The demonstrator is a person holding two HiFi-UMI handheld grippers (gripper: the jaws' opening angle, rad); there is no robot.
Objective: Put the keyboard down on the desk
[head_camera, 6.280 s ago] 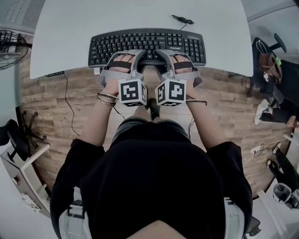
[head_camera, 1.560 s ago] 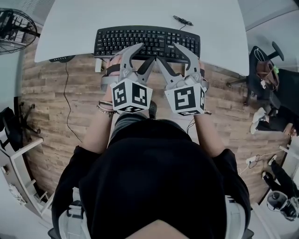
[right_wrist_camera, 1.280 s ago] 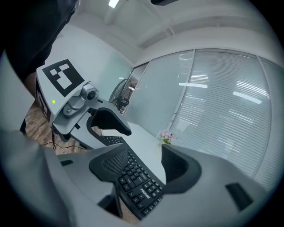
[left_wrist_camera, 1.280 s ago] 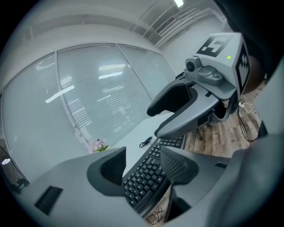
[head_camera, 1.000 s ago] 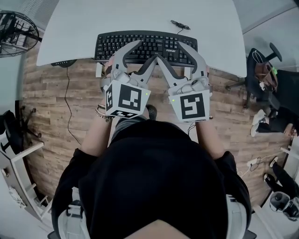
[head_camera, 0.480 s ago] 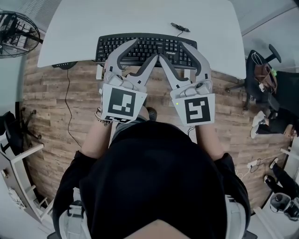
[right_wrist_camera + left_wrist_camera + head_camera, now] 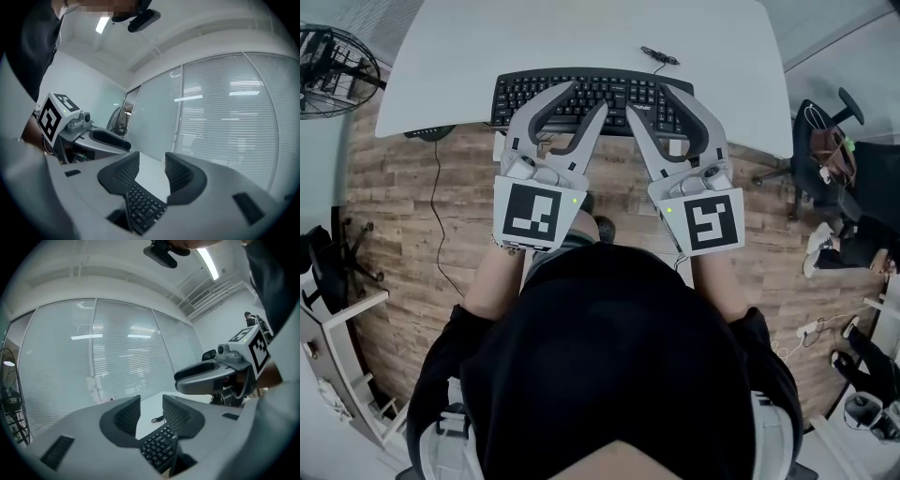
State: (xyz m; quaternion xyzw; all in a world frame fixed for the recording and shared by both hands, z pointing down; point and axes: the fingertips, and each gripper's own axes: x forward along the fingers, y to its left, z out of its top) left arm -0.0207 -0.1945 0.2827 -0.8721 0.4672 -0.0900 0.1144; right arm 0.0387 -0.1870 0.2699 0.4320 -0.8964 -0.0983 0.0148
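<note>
Keyboard (image 7: 525,94) flat on desk (image 7: 581,33), close to front edge. Left gripper (image 7: 588,95) and right gripper (image 7: 644,96) tilted up over its near side, jaws closing on nothing, both empty. Best now: draw straight back, clear of keys — a nudge could tip it off.

The white counter (image 7: 487,47) has lots of free room behind the keyboard (image 7: 591,94) and on both sides of it. The keyboard fills the middle of the near edge. A small black thing (image 7: 661,54) with a cable lies just behind its right end. The left claw (image 7: 588,95) and right claw (image 7: 645,95) hang close together above the keyboard, with only a thin gap between them. Their jaws are closing on nothing. A fan (image 7: 333,70) stands far left, and a chair (image 7: 830,131) far right.
</note>
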